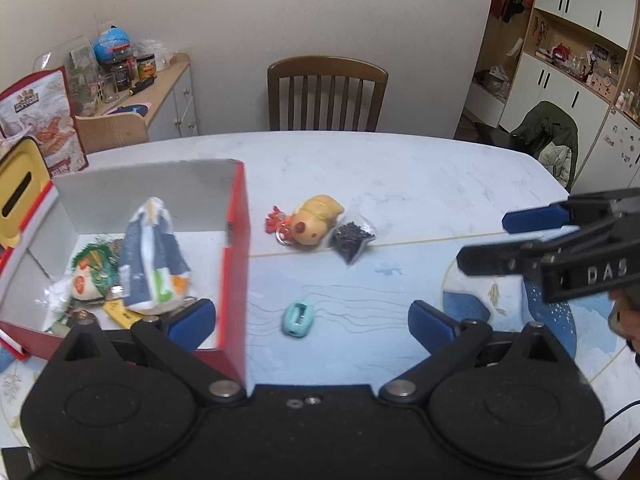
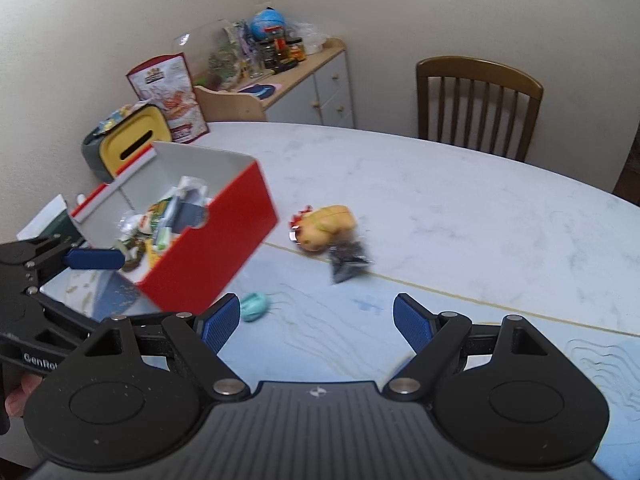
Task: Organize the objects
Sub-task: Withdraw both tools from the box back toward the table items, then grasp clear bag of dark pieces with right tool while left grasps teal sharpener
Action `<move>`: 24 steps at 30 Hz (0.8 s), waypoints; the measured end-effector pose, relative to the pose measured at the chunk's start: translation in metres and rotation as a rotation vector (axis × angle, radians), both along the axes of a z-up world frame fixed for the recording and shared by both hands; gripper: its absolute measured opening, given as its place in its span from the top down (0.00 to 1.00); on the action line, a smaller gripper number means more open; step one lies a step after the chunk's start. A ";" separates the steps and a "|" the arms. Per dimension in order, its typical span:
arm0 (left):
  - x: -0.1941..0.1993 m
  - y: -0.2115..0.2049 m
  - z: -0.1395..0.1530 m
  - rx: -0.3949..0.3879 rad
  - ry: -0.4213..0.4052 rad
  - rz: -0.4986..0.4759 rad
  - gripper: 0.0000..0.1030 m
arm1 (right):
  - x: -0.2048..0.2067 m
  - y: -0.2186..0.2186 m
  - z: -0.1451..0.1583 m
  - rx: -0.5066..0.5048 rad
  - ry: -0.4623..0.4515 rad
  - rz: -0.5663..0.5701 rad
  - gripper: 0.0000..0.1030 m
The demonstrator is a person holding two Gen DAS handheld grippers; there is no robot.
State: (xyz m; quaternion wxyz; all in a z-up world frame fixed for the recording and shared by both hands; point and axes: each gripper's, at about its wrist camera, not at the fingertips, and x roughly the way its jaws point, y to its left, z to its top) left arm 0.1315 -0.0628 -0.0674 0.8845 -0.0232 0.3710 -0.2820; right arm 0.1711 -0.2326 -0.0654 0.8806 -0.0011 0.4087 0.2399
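Note:
A red box (image 1: 236, 240) (image 2: 208, 240) with a white inside stands on the table's left and holds several small items, among them a blue-and-white pouch (image 1: 150, 256). On the table lie a yellow toy keychain (image 1: 314, 222) (image 2: 326, 226), a clear bag of dark bits (image 1: 352, 236) (image 2: 348, 262) and a small teal object (image 1: 298, 318) (image 2: 254, 306). My left gripper (image 1: 312, 320) is open, its left finger over the box's near corner, the teal object between its fingers. My right gripper (image 2: 316, 324) is open above the table, empty.
A wooden chair (image 1: 326, 94) (image 2: 478, 106) stands at the table's far side. A yellow bin (image 2: 134, 140) and a red printed bag (image 2: 168, 96) sit behind the box. A cluttered sideboard (image 1: 160, 92) is against the wall. Cabinets (image 1: 560, 60) fill the right.

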 end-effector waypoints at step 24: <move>0.015 -0.082 -0.066 0.026 0.026 0.249 0.05 | 0.081 -0.005 -0.055 -0.071 0.068 0.094 0.18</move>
